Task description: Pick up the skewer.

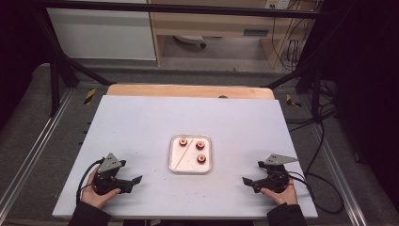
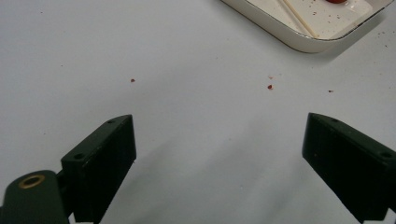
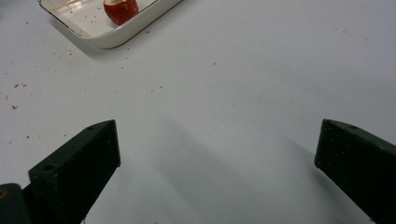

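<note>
A shallow white tray (image 1: pixel 190 167) sits mid-table and holds three small red fruits (image 1: pixel 201 158) and a thin wooden skewer (image 1: pixel 181 153). My left gripper (image 1: pixel 134 182) rests on the table to the tray's left, held by a hand, jaws open and empty. In the left gripper view the tray's corner (image 2: pixel 299 43) and the skewer (image 2: pixel 296 17) lie ahead at the upper right. My right gripper (image 1: pixel 247 181) rests to the tray's right, jaws wide open and empty. The right gripper view has the tray's corner (image 3: pixel 107 41) with one red fruit (image 3: pixel 121 10) at the upper left.
The white table board (image 1: pixel 141 122) is speckled with small red crumbs (image 2: pixel 270 87) near the tray. A wooden strip (image 1: pixel 188 90) runs along the far edge. Black frame bars and cables (image 1: pixel 320 141) stand beyond the sides.
</note>
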Demonstrator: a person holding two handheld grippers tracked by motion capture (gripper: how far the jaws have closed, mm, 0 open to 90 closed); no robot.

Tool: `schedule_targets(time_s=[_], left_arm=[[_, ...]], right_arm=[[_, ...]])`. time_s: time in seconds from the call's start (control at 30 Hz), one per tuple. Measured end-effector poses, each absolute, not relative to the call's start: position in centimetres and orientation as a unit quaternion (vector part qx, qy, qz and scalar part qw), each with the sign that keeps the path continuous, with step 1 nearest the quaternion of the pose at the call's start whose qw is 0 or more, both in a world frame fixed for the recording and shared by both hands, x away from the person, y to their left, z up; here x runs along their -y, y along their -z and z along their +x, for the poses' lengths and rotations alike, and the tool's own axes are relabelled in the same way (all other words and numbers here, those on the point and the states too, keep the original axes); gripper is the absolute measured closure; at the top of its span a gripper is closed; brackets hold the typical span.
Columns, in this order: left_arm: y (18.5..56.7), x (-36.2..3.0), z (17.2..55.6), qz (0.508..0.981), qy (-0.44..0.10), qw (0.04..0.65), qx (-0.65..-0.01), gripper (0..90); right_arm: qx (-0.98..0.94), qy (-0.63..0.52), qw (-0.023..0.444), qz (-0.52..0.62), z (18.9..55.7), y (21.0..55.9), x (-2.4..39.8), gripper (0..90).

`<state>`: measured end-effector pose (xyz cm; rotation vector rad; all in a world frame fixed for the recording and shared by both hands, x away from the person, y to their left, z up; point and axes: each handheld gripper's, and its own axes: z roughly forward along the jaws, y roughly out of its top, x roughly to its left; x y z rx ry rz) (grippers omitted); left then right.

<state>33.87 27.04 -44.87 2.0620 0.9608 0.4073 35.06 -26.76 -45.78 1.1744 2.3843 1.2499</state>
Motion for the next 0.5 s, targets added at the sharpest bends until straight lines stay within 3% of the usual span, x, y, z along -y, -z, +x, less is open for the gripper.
schedule_targets(time_s=[0.5], left_arm=[[44.67, -26.26, 34.0, 0.822, -0.159, 0.4, -0.373, 9.4]], right_arm=[[-0.807, -0.427, 0.098, 0.395, 35.1, 45.8, 26.68, 0.7]])
